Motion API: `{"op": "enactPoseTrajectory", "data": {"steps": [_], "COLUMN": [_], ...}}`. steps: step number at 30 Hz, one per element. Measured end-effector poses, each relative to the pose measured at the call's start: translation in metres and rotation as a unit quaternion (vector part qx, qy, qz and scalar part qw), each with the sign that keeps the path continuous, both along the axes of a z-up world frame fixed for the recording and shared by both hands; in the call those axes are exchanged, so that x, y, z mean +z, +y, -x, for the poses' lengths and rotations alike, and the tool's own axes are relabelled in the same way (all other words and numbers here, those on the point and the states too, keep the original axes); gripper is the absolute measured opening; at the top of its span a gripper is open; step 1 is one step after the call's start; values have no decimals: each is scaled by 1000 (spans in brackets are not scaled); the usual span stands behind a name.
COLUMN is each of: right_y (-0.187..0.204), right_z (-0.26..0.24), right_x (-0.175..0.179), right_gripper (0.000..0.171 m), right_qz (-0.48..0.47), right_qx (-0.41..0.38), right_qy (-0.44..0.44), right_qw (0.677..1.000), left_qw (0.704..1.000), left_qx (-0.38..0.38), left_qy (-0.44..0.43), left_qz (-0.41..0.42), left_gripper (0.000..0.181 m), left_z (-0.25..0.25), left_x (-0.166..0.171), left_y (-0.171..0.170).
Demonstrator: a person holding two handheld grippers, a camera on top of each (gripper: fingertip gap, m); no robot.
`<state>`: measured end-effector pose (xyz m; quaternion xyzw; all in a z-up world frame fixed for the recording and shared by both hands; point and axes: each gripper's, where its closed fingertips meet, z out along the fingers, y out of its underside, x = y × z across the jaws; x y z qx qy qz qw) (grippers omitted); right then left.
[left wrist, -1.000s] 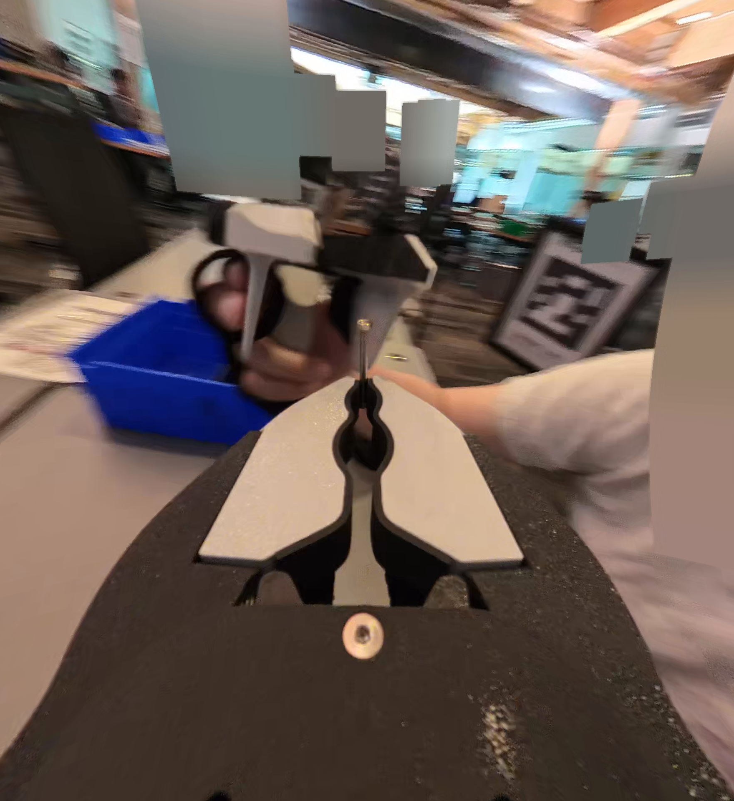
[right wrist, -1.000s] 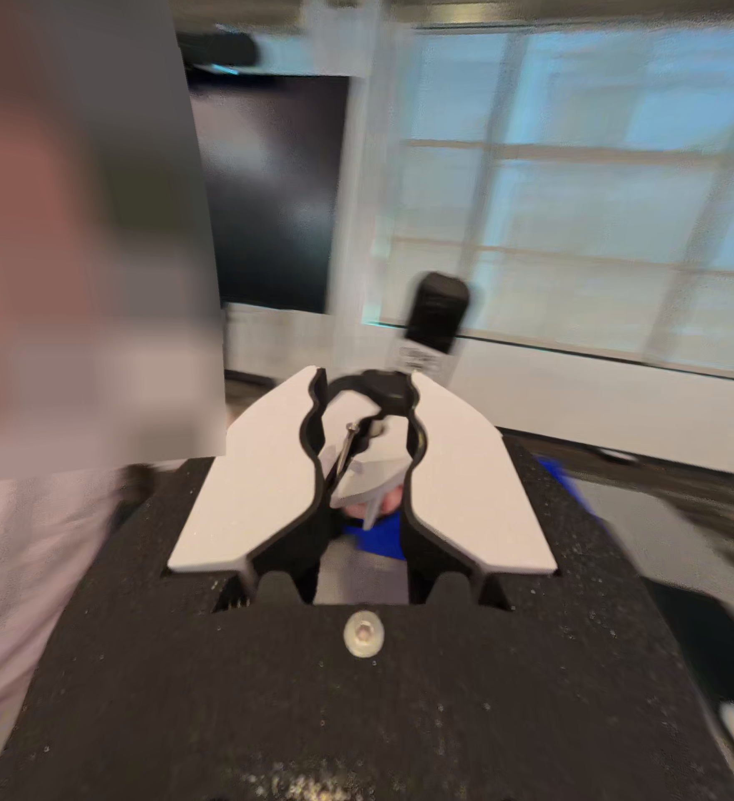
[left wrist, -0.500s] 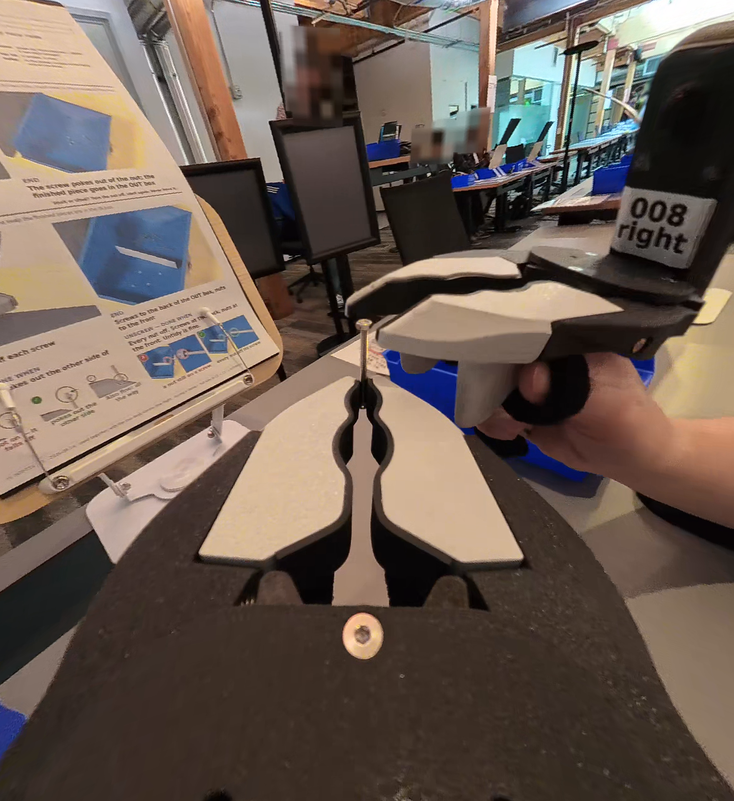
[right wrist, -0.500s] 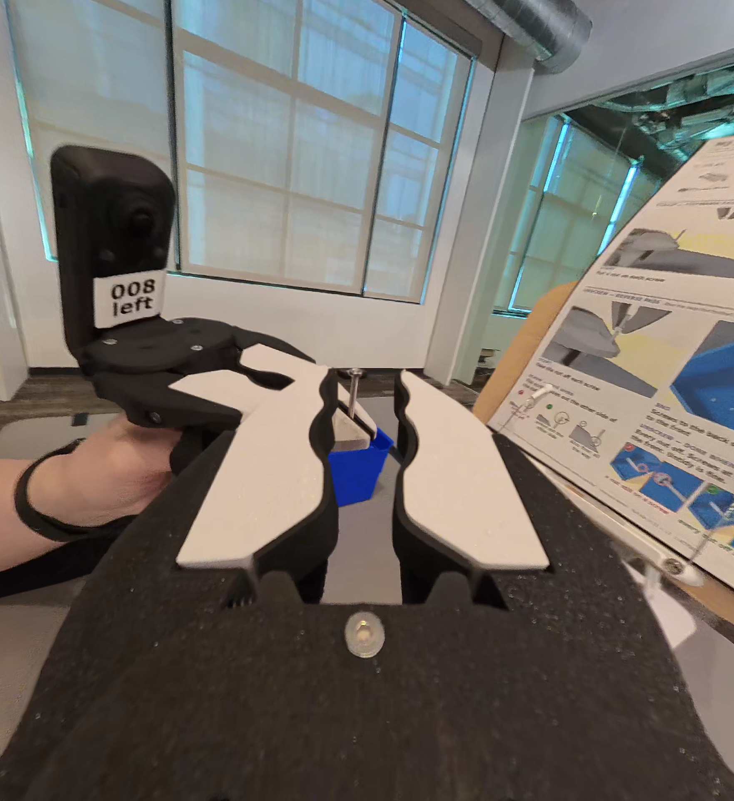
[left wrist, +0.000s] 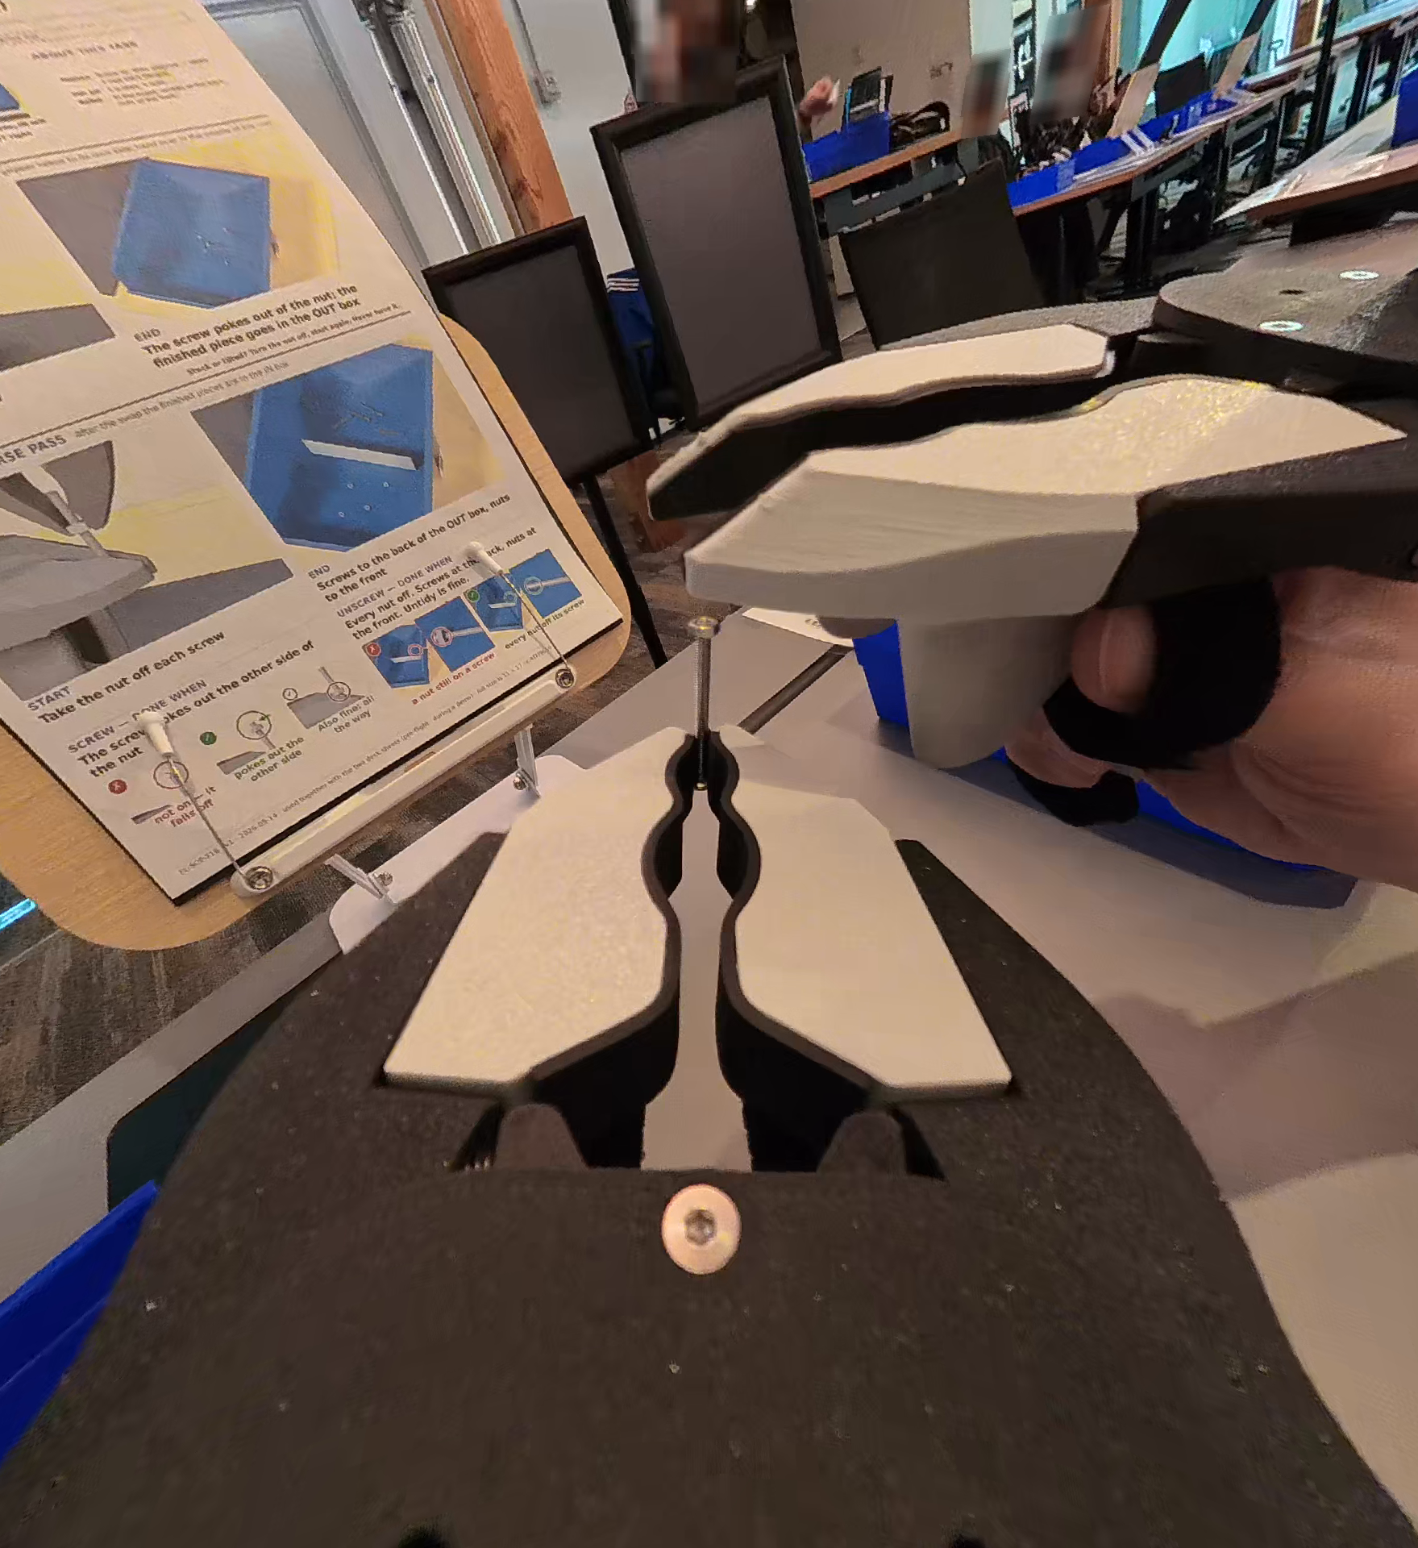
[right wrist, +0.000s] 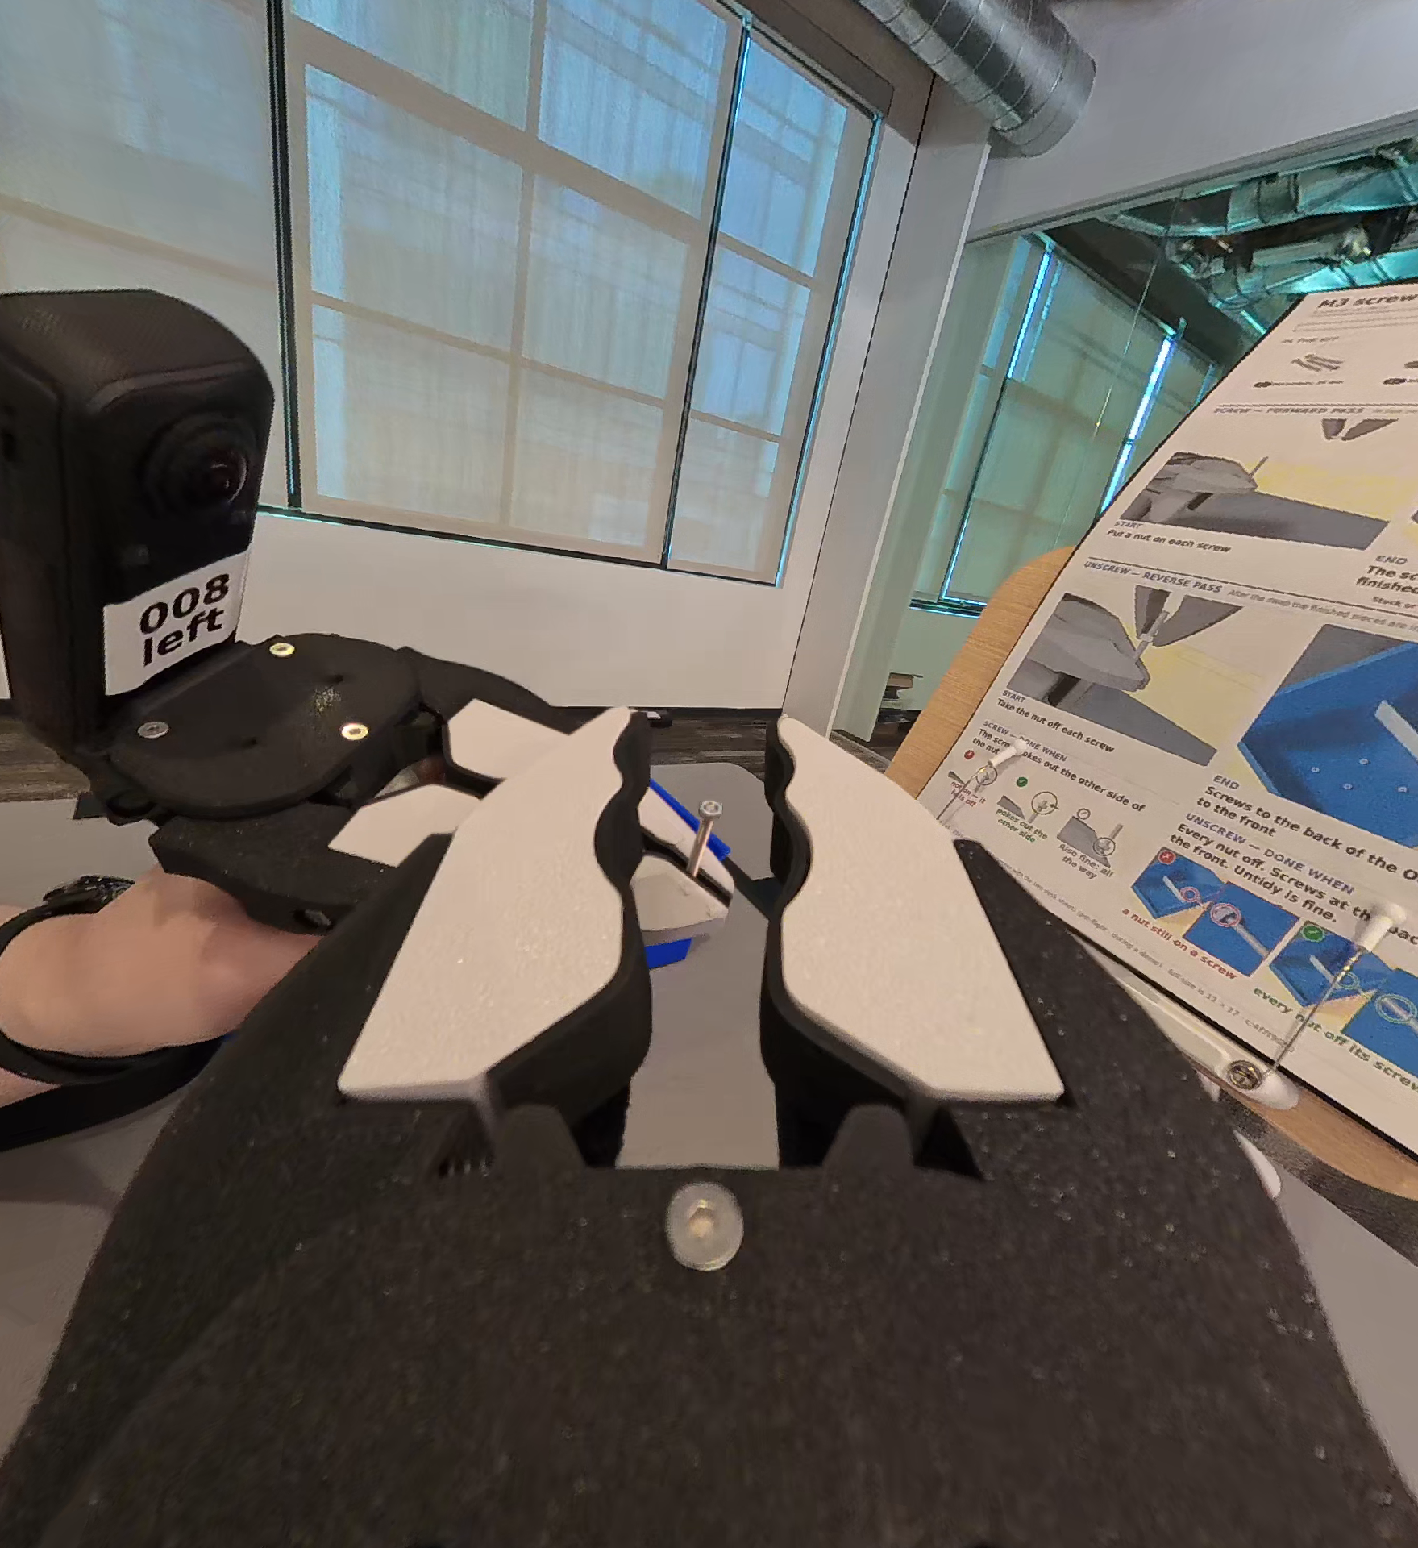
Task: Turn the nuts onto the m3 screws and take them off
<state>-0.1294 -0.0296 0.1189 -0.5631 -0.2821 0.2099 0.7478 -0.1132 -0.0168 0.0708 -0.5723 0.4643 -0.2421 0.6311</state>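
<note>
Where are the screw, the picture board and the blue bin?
screw (left wrist: 701,683): left wrist view, on its thin shaft.
picture board (left wrist: 211,436): left wrist view, on its printed sheet.
blue bin (left wrist: 877,683): left wrist view, on its near wall.

Big window w/ white bars (right wrist: 471,276) fills the upper left of the right wrist view, bright daylight thru it. White wall (right wrist: 521,611) below. Silver round pipe (right wrist: 998,75) at top. In the left wrist view: brown wood post (left wrist: 504,109) at top, black chairs (left wrist: 722,251) top middle, grey carpet floor (left wrist: 27,1055) at left.
</note>
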Motion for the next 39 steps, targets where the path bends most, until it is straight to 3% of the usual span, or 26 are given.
{"op": "enactPoseTrajectory", "data": {"steps": [26, 39], "right_y": [15, 18], "right_z": [-2, -8], "right_x": [-17, -16], "right_gripper": [20, 30], "right_qz": [35, 52], "right_qx": [-17, -3], "right_qy": [-1, 26], "right_qw": [999, 998], "left_qw": [999, 999], "left_qx": [30, 49], "left_qy": [-9, 11], "left_qz": [13, -2], "left_gripper": [2, 2], "left_z": [3, 3], "left_x": [-4, -14], "left_y": [10, 15]}}
